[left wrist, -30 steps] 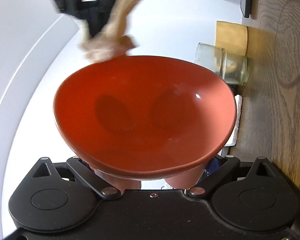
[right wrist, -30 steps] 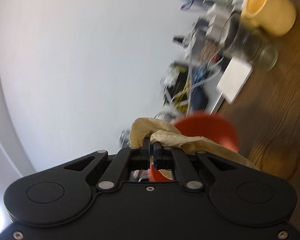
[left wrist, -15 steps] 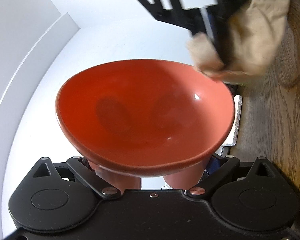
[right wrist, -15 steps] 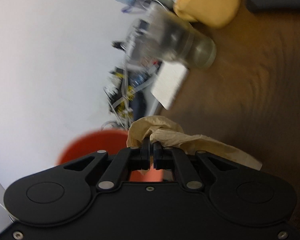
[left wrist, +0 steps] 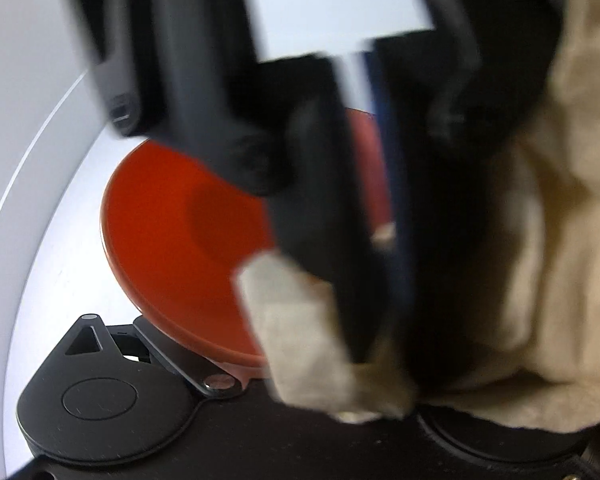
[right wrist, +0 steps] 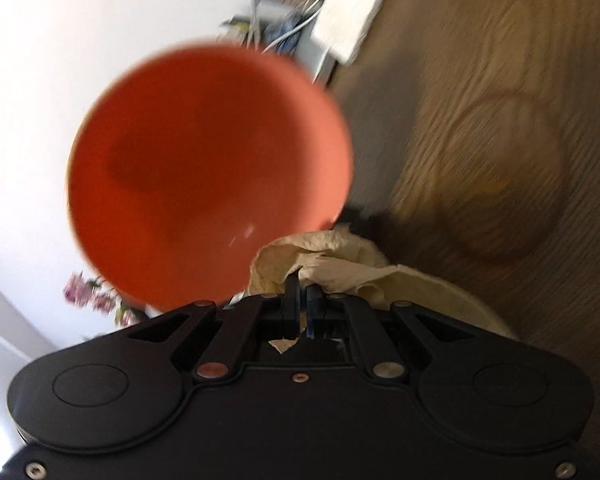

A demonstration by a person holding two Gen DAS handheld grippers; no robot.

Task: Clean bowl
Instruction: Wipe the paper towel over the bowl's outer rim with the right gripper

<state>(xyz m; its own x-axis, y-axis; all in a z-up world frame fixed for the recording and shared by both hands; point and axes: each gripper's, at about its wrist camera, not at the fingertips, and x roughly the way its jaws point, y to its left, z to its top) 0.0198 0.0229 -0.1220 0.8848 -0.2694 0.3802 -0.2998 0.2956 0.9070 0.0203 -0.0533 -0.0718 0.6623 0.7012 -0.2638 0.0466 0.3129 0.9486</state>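
My right gripper (right wrist: 303,294) is clamped tight on the beige cloth (right wrist: 340,264), just beside the orange bowl's (right wrist: 204,168) near rim. From my left wrist, that gripper and cloth block most of the bowl (left wrist: 180,240); I see its rim seated in my left gripper, fingertips hidden. Everything is motion-blurred above the wooden table (right wrist: 500,120).
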